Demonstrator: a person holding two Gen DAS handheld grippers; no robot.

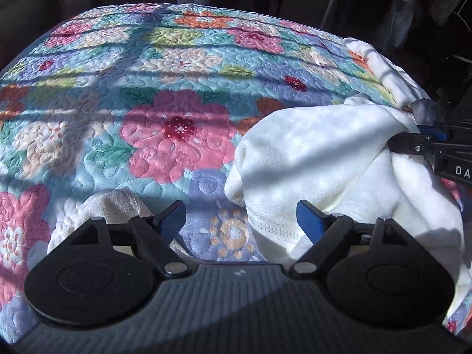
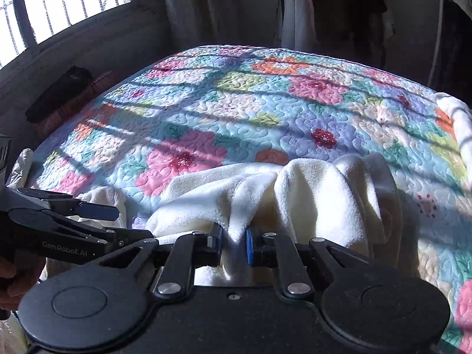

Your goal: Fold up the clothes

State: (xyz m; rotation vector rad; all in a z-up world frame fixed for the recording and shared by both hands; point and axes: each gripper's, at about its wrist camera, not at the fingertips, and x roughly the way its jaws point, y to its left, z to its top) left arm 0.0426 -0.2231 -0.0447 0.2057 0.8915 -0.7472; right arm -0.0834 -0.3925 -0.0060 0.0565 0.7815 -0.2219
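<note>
A cream fleece garment (image 1: 321,159) lies bunched on the flowered quilt (image 1: 165,94); in the right wrist view the garment (image 2: 309,194) rises in folds just ahead. My right gripper (image 2: 234,244) is shut on a pinched fold of the garment; it shows at the right edge of the left wrist view (image 1: 413,144). My left gripper (image 1: 240,221) is open and empty, just left of the garment's stitched hem, over the quilt. It enters the right wrist view from the left (image 2: 112,221), jaws apart.
A second pale cloth (image 1: 112,203) lies on the quilt by my left gripper's left finger. A white rolled cloth (image 1: 380,65) lies along the bed's far right edge. A barred window (image 2: 59,3) and curtains stand beyond the bed.
</note>
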